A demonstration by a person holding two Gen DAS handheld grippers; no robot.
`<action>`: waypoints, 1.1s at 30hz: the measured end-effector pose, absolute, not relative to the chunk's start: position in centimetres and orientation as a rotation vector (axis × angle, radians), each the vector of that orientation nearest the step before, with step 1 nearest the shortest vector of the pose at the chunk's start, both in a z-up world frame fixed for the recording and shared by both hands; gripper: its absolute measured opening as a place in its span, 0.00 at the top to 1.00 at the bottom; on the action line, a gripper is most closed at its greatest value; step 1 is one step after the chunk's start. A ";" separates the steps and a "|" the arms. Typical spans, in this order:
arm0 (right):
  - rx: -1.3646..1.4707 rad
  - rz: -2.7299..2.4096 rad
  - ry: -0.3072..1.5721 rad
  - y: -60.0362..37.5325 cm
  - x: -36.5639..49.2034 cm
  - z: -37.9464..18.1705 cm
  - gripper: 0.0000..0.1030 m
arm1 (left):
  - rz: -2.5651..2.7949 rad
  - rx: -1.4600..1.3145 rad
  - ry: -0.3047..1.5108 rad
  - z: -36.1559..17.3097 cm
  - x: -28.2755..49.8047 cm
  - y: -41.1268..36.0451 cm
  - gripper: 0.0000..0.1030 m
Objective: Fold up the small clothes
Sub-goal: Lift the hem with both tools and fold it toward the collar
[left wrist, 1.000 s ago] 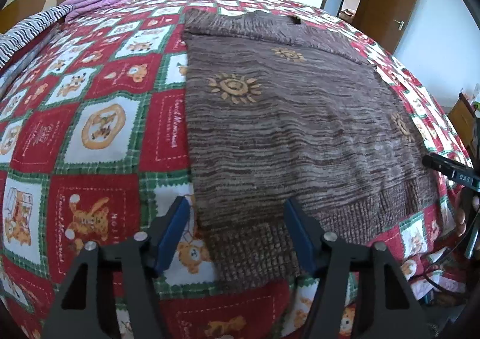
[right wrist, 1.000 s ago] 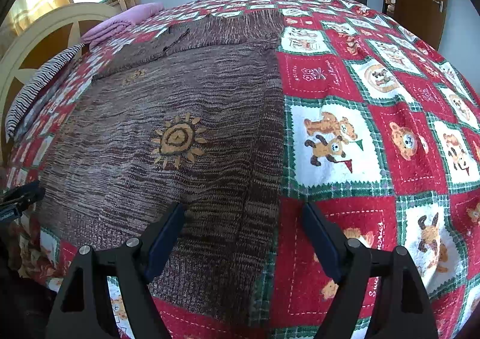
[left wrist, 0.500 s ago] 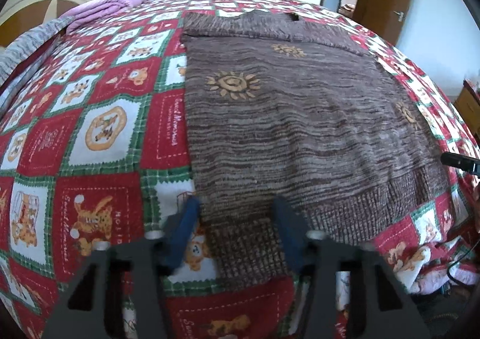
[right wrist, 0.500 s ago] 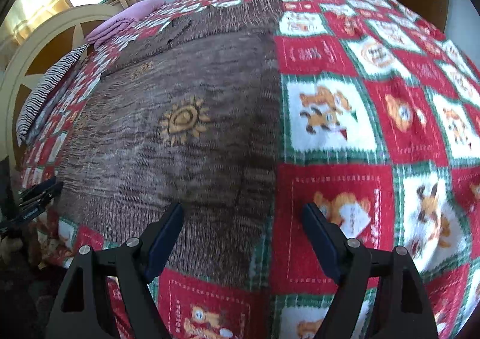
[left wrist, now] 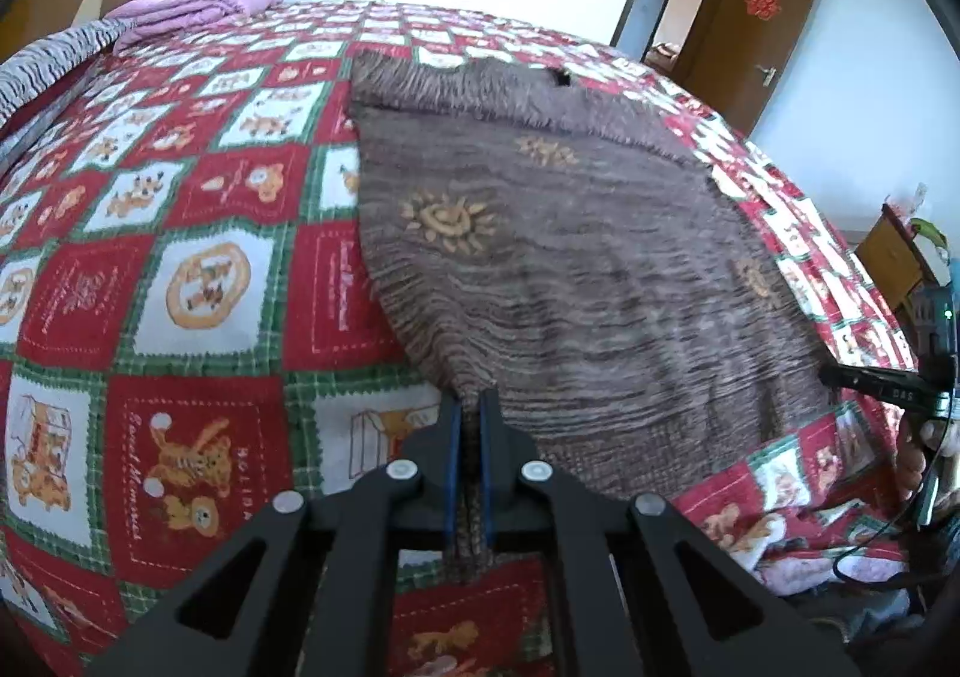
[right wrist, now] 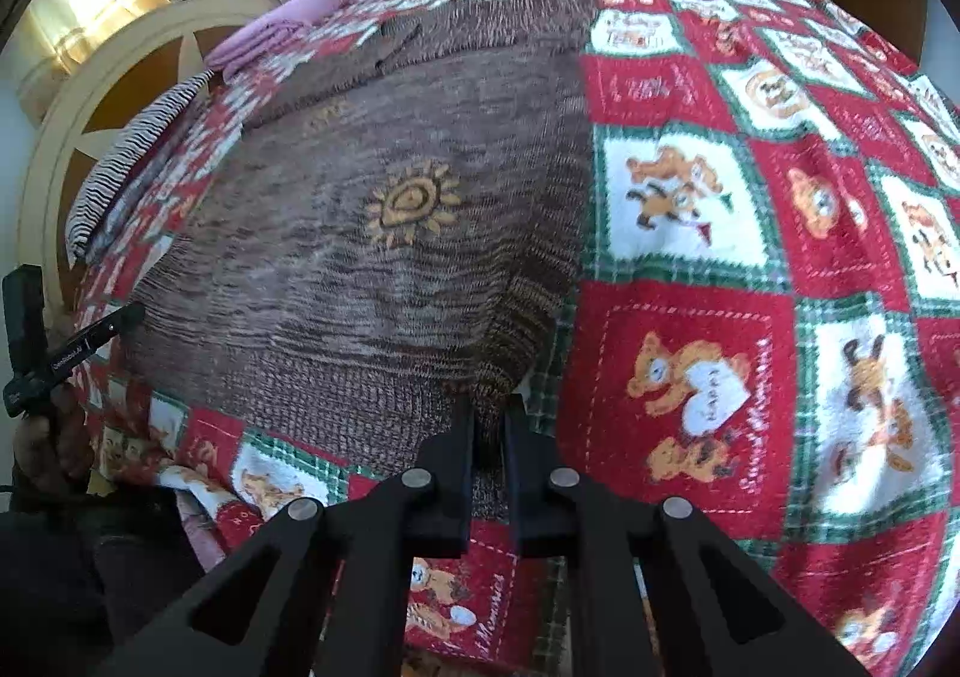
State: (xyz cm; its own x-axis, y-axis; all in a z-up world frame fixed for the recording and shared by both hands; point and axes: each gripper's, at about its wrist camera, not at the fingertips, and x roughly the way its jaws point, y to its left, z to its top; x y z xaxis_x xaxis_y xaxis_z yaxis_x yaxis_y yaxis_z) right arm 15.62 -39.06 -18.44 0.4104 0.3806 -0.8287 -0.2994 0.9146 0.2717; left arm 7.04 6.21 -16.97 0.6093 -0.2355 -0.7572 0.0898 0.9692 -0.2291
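A red teddy-print quilt covers your bed; the brown sweater lies flat near its front edge. Your left gripper and right gripper, tilted downward, each pinch a hem corner.

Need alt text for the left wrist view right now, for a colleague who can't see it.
The left gripper is shut on the near corner of a brown sweater with sun motifs, spread over a red, green and white teddy-bear quilt. The right gripper shows at the right edge, a brown door beyond.
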 end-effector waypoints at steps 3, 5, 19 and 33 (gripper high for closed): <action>0.092 0.427 1.031 -39.8 15.2 -16.9 0.92 | -0.197 -0.177 0.873 -15.9 6.8 6.4 0.95; 0.101 0.426 1.013 -40.4 14.9 -16.1 0.92 | -0.202 -0.181 0.867 -15.8 6.8 6.6 0.95; 0.279 0.482 1.003 -42.7 15.9 -17.3 0.92 | -0.223 -0.209 0.883 -16.4 7.3 7.3 0.96; 0.421 0.513 0.957 -43.3 16.0 -17.2 0.92 | -0.260 -0.208 0.846 -14.9 8.6 8.3 0.96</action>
